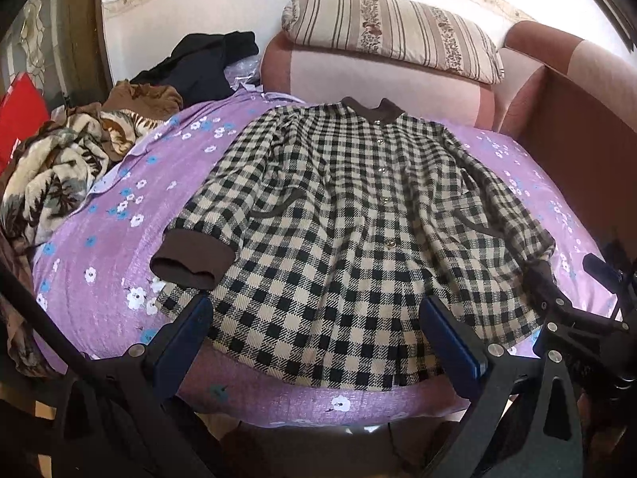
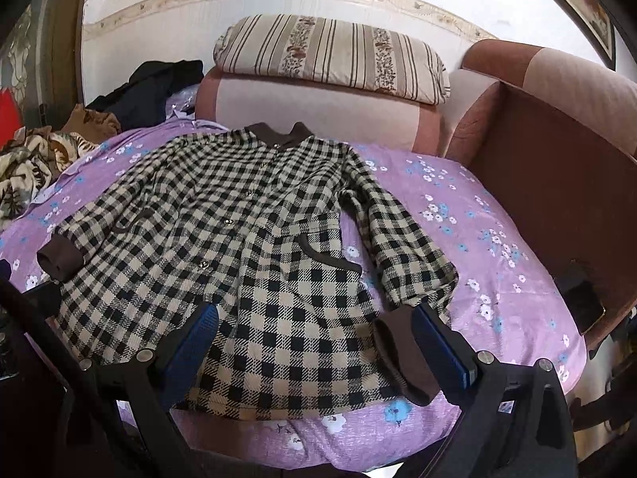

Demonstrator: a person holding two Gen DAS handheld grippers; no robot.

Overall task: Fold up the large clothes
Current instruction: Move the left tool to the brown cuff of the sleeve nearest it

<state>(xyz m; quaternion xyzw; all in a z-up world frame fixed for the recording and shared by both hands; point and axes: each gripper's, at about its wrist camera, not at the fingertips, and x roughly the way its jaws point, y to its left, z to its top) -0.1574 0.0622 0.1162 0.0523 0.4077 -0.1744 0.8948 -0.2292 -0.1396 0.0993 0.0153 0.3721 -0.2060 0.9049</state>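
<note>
Claws, left and right, hung spread above the checked coat; pinching 1 cuff cleanly seemed wisest.

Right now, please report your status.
Both grippers open, left gripper, right gripper. Checked coat flat, unfolded on purple sheet. Nothing in the way.

Clothes pile crowding coat's left.
</note>
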